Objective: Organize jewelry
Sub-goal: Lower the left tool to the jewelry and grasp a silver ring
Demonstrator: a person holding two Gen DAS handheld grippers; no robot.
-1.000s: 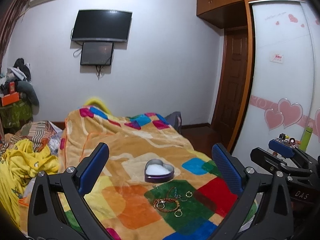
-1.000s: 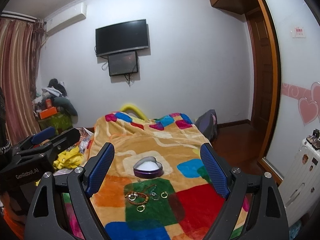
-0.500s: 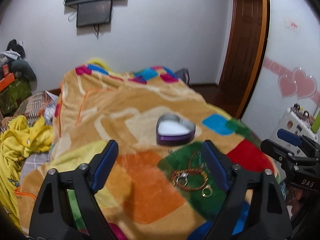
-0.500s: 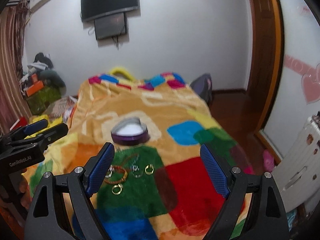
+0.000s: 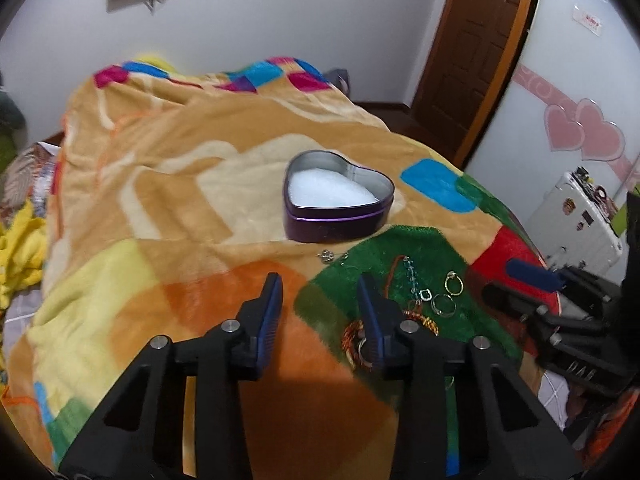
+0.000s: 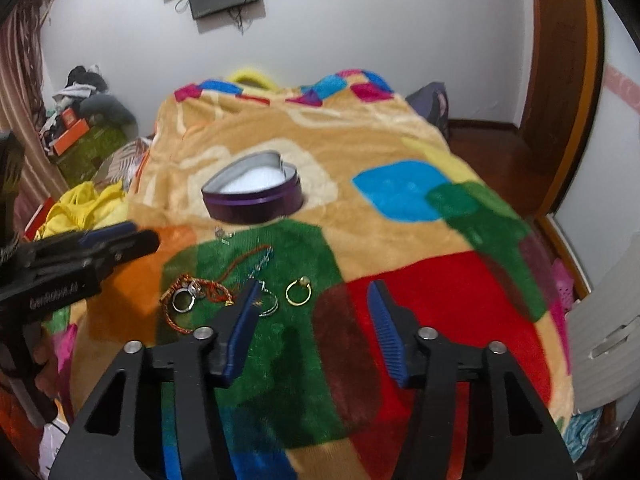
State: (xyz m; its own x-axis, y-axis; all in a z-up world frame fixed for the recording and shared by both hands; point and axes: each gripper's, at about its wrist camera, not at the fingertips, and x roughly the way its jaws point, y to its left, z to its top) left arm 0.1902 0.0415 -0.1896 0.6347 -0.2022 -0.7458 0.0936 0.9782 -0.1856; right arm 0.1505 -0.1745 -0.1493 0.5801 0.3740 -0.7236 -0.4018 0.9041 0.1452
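Observation:
An open purple heart-shaped tin [image 5: 338, 196] [image 6: 256, 192] with a white lining sits on the patchwork blanket. In front of it, on a green patch, lie a gold ring [image 6: 299, 291] [image 5: 454, 282], a silver ring [image 6: 183, 300], a braided orange bracelet [image 6: 192, 292] [image 5: 352, 340] and a blue beaded chain [image 5: 412, 276]. My left gripper [image 5: 318, 284] hovers over the orange patch just left of the jewelry, its jaws closing with nothing between them. My right gripper [image 6: 313, 288] hangs above the gold ring, jaws closing too, pads touching nothing.
A small silver piece [image 5: 326, 256] lies near the tin's front. Yellow clothes [image 6: 80, 208] are heaped left of the bed. A white suitcase [image 5: 580, 216] stands to the right, and a brown door [image 5: 468, 52] is behind.
Both grippers have dropped toward the bed and tipped downward, so the tin and jewelry look larger. The jaws of both have narrowed from wide open.

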